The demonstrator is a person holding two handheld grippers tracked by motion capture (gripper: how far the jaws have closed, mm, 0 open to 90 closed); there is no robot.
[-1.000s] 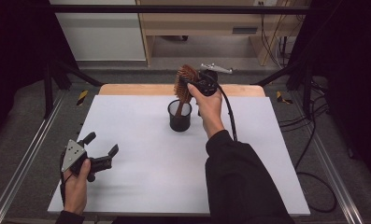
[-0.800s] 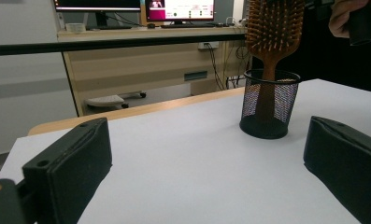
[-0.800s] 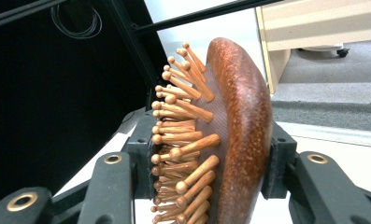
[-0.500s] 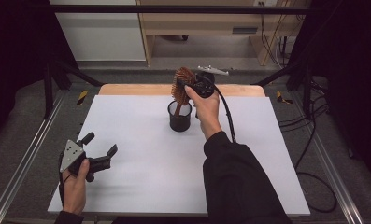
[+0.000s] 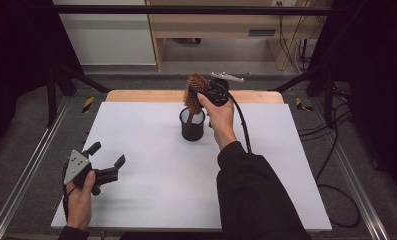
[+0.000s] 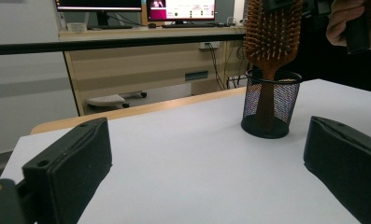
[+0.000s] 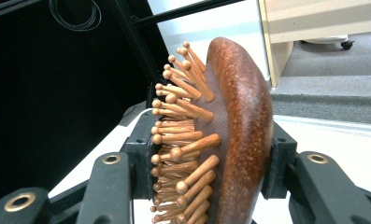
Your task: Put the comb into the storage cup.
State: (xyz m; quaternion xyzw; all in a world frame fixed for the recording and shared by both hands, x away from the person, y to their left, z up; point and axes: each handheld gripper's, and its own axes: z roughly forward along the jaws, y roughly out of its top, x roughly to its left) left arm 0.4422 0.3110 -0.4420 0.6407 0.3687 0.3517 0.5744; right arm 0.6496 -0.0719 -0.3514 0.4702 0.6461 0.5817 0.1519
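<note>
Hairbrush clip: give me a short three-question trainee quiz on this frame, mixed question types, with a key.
1. True or false: the right gripper is shut on the head of the hairbrush.
2. Where is the brush handle? A) lying flat on the table B) standing inside the mesh cup C) in the left gripper
3. In a few words: how do the left gripper's jaws stand, and what is between them?

Key
1. True: in the right gripper view the pads press the wooden back and the bristle side.
2. B: the left gripper view shows the handle going down into the cup.
3. Open, with nothing between them; it sits low over the near-left part of the table.
</note>
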